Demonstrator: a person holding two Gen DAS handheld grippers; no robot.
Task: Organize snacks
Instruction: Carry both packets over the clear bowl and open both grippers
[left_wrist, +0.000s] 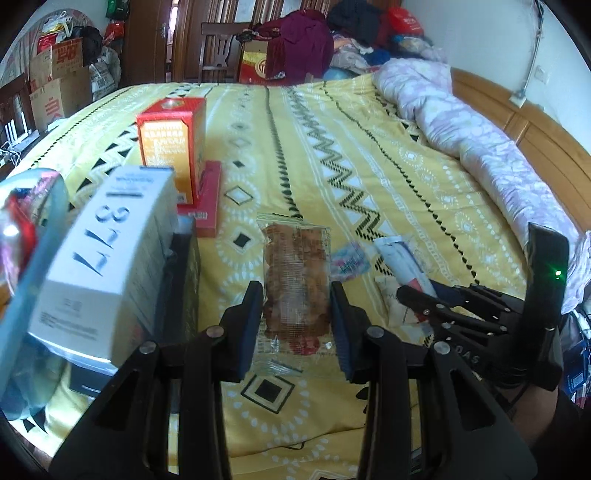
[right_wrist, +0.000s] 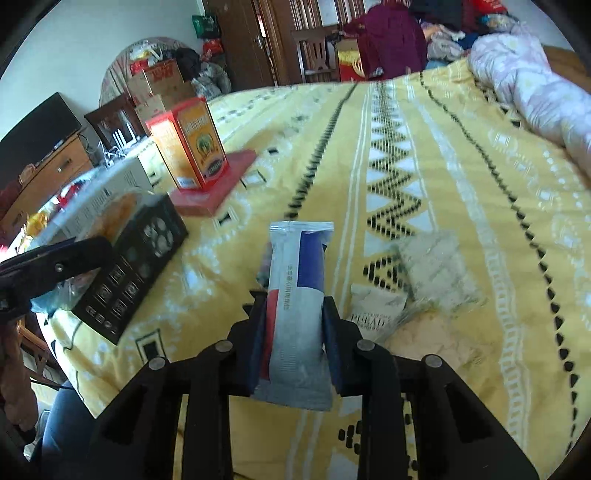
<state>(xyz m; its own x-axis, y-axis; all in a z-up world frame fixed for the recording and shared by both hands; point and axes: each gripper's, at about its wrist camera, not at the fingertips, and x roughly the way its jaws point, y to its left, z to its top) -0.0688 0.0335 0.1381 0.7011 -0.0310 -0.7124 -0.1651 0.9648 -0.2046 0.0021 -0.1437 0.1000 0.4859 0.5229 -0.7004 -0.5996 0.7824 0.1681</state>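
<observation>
Snack packets lie scattered on the yellow bedspread (left_wrist: 369, 147), near the orange box (left_wrist: 171, 144). Our left gripper (left_wrist: 295, 321) is clamped on a clear brown snack packet (left_wrist: 295, 284). Our right gripper (right_wrist: 293, 339) is clamped on a white, blue and red bar (right_wrist: 295, 306), with pale packets (right_wrist: 436, 273) just beside it.
</observation>
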